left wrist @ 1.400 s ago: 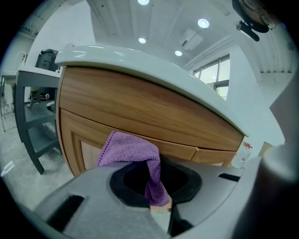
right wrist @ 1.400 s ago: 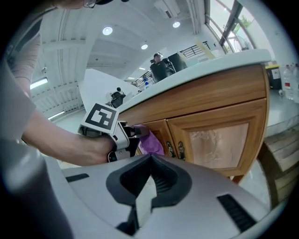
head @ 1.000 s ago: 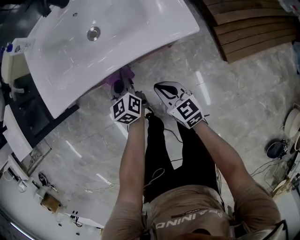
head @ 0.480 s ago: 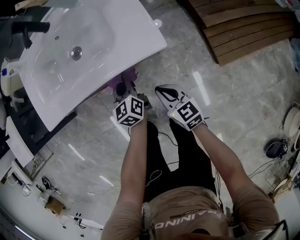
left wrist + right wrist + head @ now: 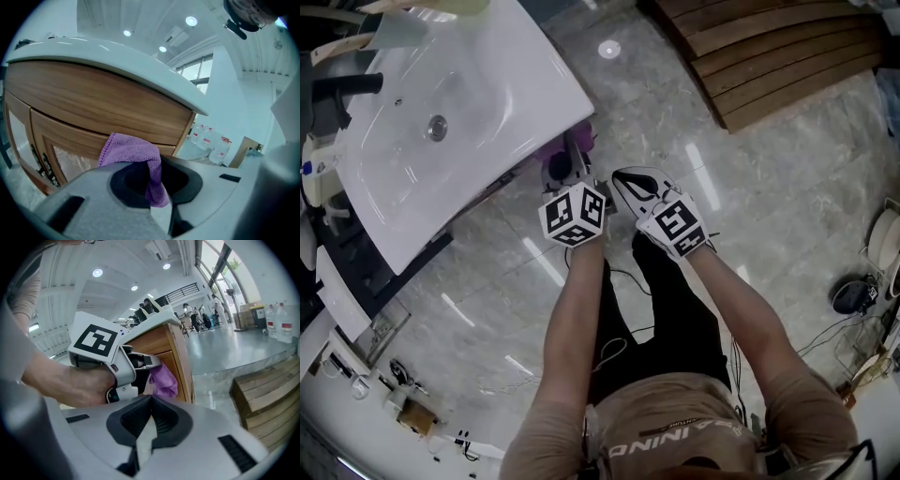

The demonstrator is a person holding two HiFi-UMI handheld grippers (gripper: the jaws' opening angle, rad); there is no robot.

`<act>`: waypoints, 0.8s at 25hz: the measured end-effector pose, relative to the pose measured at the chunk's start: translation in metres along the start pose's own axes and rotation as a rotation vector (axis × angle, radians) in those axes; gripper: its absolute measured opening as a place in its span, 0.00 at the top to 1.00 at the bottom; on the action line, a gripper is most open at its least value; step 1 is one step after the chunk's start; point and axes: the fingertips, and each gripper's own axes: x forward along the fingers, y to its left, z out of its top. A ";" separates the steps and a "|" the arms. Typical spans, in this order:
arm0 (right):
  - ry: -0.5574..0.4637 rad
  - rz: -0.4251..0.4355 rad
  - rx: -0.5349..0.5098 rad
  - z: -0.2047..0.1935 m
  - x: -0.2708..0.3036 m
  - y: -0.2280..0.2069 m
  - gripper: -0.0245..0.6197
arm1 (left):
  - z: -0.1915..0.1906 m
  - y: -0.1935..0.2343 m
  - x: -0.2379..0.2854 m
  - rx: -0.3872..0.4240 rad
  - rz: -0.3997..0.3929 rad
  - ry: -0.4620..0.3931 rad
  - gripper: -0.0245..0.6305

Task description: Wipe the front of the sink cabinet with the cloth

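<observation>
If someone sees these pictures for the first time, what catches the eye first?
The purple cloth, pinched in the left hand-held gripper, stands out against the wooden cabinet front. In the head view the big white sink fills the upper left. The right hand-held gripper is shut and empty.

"AINING" on person's shirt (image 5: 675,427)

Purple cloth (image 5: 129,150) — bunched, before wooden cabinet front (image 5: 93,103)

left hand-held gripper (image 5: 158,194): clamped on purple cloth (image 5: 127,149) | wooden cabinet front (image 5: 93,105) just behind cloth
</observation>
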 end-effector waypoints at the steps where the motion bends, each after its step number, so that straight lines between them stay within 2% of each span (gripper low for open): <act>1: 0.002 -0.010 -0.001 -0.003 -0.003 -0.005 0.95 | -0.002 -0.008 0.004 0.008 -0.016 0.003 0.91; 6: -0.007 -0.040 -0.006 -0.007 -0.008 -0.018 0.95 | -0.018 -0.033 0.023 -0.016 -0.098 0.038 0.91; 10: 0.000 -0.061 -0.012 -0.017 -0.007 -0.018 0.95 | -0.030 -0.054 0.018 0.052 -0.229 0.071 0.91; 12: 0.007 -0.064 -0.014 -0.023 -0.001 -0.011 0.95 | -0.032 -0.049 0.003 0.047 -0.260 0.074 0.91; 16: 0.018 -0.060 -0.029 -0.035 0.024 0.021 0.95 | -0.034 -0.008 -0.039 0.016 -0.291 0.064 0.91; 20: 0.020 -0.005 -0.052 -0.047 0.071 0.087 0.95 | -0.033 0.072 -0.088 0.031 -0.232 0.048 0.91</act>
